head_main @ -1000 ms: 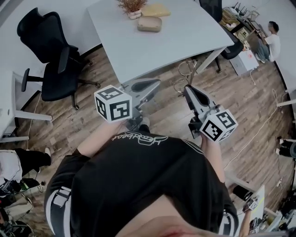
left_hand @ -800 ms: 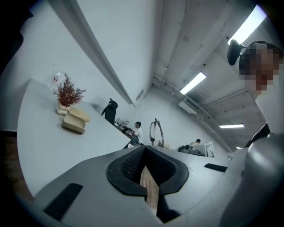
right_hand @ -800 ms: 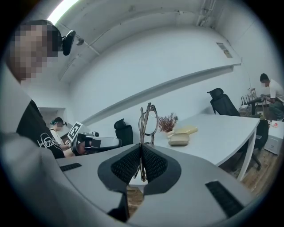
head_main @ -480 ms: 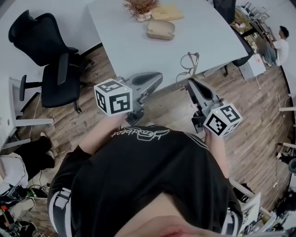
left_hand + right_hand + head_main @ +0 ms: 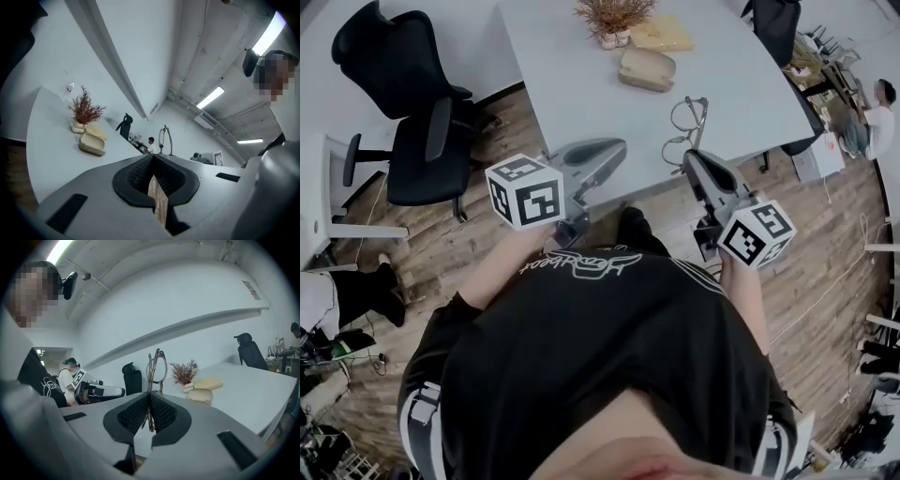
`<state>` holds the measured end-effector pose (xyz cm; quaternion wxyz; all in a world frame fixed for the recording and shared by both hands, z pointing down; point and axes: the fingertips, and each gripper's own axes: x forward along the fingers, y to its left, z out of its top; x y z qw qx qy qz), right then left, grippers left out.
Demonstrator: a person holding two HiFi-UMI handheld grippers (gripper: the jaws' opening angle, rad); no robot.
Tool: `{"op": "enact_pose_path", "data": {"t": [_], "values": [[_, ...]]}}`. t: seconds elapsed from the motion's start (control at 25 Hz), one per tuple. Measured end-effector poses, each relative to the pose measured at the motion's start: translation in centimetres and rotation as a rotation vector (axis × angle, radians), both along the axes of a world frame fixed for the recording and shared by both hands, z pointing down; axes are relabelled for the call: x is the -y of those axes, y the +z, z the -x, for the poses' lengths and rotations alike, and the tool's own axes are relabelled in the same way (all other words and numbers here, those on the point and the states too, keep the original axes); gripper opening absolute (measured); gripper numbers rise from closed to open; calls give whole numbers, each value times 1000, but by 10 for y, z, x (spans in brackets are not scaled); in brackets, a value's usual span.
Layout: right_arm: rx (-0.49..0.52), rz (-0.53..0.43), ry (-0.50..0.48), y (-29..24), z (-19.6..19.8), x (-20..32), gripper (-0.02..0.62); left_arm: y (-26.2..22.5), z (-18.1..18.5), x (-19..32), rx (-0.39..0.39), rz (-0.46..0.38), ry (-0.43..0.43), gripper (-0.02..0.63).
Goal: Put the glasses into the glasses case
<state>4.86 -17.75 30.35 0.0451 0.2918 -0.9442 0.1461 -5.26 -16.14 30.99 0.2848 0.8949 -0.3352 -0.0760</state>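
There were two grippers, the left gripper point(image 5: 614, 150) and the right gripper point(image 5: 694, 159), one pair of glasses point(image 5: 686, 127), one glasses case point(image 5: 647, 70), one yellow object point(image 5: 662, 34), one potted plant point(image 5: 614, 19), one table point(image 5: 581, 84) and two black chairs point(image 5: 403, 94) point(image 5: 775, 23).

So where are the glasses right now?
In the head view the glasses are on the right, pinched in the right tool above the white table's near edge, with the tan glasses case farther up beside the plant.

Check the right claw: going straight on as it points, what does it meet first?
Probably the table: the right claw, shut on the glasses, aims over its edge toward the tan case by the plant. Depth is unclear.
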Motion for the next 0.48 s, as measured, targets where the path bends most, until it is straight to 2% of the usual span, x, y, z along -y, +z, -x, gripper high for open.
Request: {"op": "enact_pose_path", "data": {"t": [0.24, 0.48], "values": [[-9, 6, -56, 8, 12, 22, 18, 2, 7, 13, 21, 0, -50, 8], [-12, 43, -82, 10, 18, 69, 18, 4, 13, 55, 24, 35, -72, 8]]}}
